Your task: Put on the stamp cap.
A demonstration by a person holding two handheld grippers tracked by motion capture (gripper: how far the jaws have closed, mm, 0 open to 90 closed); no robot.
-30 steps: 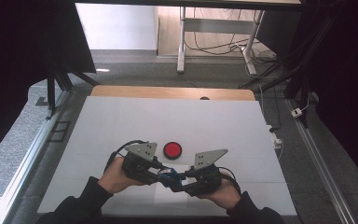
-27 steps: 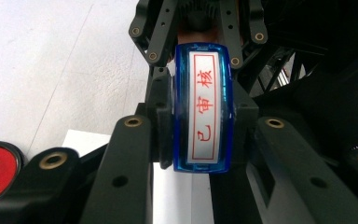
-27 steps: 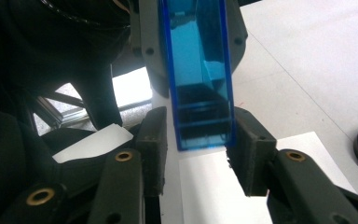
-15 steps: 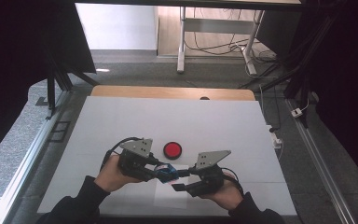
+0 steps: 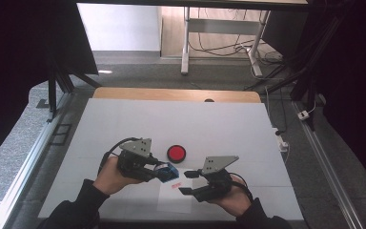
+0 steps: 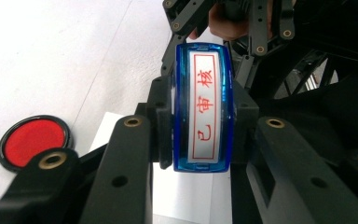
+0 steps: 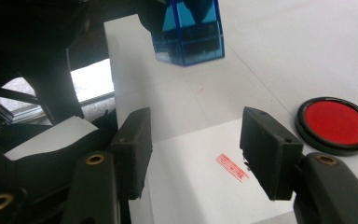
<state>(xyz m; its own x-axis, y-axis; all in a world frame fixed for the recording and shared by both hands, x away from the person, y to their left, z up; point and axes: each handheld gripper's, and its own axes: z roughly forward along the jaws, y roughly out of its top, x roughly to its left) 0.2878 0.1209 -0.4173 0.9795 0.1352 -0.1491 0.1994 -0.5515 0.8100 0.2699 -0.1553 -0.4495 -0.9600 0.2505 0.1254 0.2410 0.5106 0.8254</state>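
Note:
A blue transparent stamp (image 6: pixel 203 107) with red characters on its white label is clamped between the jaws of my left gripper (image 6: pixel 200 130), which is shut on it. In the high view the stamp (image 5: pixel 167 171) hangs just above the table at the left gripper (image 5: pixel 164 171), near the front. My right gripper (image 5: pixel 187 182) sits close to its right, pointing left. Its jaws have just been opening and stand apart with nothing between them (image 7: pixel 200 149). Under them lies a white paper sheet (image 7: pixel 191 186) bearing a small red stamped mark (image 7: pixel 233 168).
A round red ink pad (image 5: pixel 176 153) in a black rim lies just behind the grippers, also seen as the ink pad (image 7: pixel 336 123) and the ink pad (image 6: pixel 33 140). The white table top (image 5: pixel 181 124) stretches far behind. Table edges run left and right over a grey floor.
The right gripper's jaws, earlier together at the blue stamp, have spread apart and come off it. The left gripper still holds the stamp and has shifted slightly left.

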